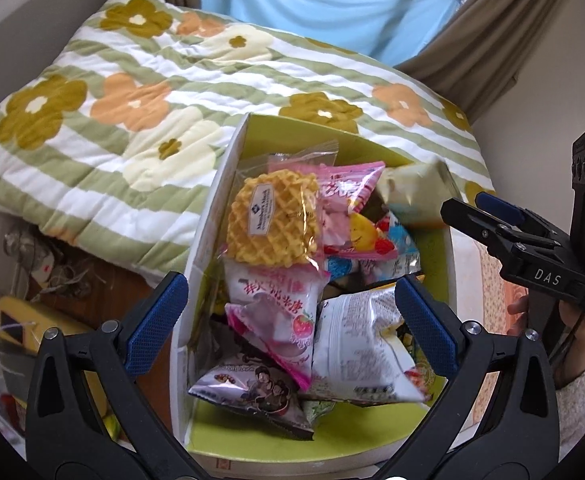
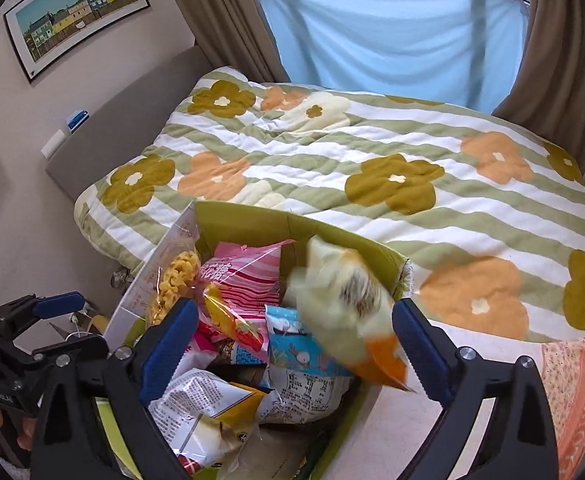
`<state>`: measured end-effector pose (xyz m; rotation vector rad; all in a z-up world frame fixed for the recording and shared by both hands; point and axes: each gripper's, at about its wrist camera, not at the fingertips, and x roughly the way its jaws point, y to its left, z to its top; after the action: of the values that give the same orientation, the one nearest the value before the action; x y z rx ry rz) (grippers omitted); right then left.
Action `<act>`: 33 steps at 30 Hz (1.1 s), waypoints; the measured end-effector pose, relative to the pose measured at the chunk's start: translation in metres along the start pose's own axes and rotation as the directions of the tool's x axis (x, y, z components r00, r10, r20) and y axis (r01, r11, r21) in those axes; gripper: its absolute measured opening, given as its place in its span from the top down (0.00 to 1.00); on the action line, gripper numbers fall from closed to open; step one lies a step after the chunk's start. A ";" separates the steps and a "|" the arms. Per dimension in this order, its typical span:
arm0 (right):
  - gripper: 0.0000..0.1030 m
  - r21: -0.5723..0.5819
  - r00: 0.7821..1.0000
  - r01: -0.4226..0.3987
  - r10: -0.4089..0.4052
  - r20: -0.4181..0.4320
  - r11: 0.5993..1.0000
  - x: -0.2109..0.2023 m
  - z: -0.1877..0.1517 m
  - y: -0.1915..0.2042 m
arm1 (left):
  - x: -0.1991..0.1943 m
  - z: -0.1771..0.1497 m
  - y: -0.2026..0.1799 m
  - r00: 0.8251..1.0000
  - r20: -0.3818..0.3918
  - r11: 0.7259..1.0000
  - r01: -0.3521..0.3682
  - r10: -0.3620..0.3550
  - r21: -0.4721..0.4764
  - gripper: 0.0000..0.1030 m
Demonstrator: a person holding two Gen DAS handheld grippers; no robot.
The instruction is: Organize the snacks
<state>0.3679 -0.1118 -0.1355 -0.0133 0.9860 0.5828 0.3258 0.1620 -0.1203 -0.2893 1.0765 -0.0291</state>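
Both the left gripper point(image 1: 292, 320) and the right gripper point(image 2: 294, 348) stood wide, gripping nothing; below them sat the green-lined box point(image 1: 252, 436). It brimmed with crinkled snack packets point(image 1: 276, 312); a blurred pale-and-orange packet point(image 2: 356, 320) lay between the right gripper's fingers.

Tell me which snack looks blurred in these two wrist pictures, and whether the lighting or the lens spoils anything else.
Right wrist view: the pale packet with an orange corner is motion-smeared between the open right gripper fingers; the other packets are sharp. Left wrist view: everything in the green box is crisp, with mild glare on the waffle wrapper. Both views: soft daylight, dark corners and fisheye bending of the bed edges.
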 end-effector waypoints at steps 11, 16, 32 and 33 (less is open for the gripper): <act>0.06 0.025 0.999 0.011 -0.012 0.053 1.000 -0.038 -0.017 0.006 | -0.040 -0.025 -0.004 0.998 0.064 0.999 0.014 -0.016 0.038 0.01; 0.06 0.042 0.986 0.057 -0.063 0.153 0.997 -0.098 -0.043 0.027 | -0.094 -0.053 -0.016 0.987 0.154 0.992 0.021 -0.041 0.127 0.01; 0.06 0.180 0.837 0.348 -0.392 0.382 0.920 -0.302 -0.199 0.120 | -0.263 -0.207 -0.042 0.867 0.490 0.955 -0.062 -0.092 0.290 0.01; 0.05 0.187 0.828 0.362 -0.407 0.385 0.913 -0.306 -0.205 0.123 | -0.268 -0.216 -0.044 0.859 0.504 0.952 -0.073 -0.090 0.296 0.01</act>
<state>0.0238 -0.2027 0.0195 0.0065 0.5675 0.1430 0.0151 0.1162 0.0267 -0.0116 0.5228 -0.1201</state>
